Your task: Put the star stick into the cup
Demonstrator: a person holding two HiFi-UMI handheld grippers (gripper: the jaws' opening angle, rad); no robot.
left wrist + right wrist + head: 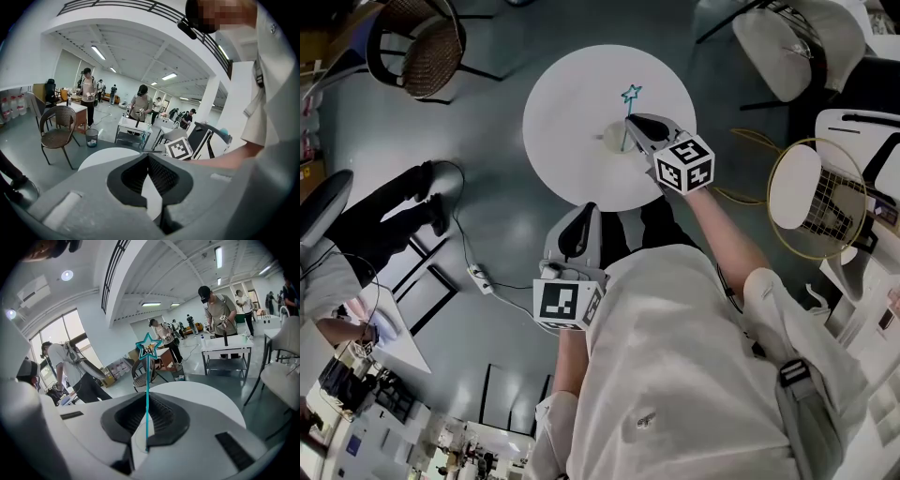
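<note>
A teal star stick [629,101] stands upright over a pale cup [613,138] on the round white table [572,103]. My right gripper [636,121] reaches in from the right and is shut on the stick's shaft. In the right gripper view the star stick [148,380] runs up between the closed jaws of the right gripper [147,397], star on top. Its lower end sits over a pale round shape that looks like the cup [138,439]. My left gripper [583,210] hovers at the table's near edge. The left gripper [148,157] is shut and holds nothing.
A wicker chair [422,47] stands far left of the table, white chairs [797,42] far right, a gold wire stool [820,197] at right. A cable and power strip [478,277] lie on the floor. People stand by tables in the background [140,105].
</note>
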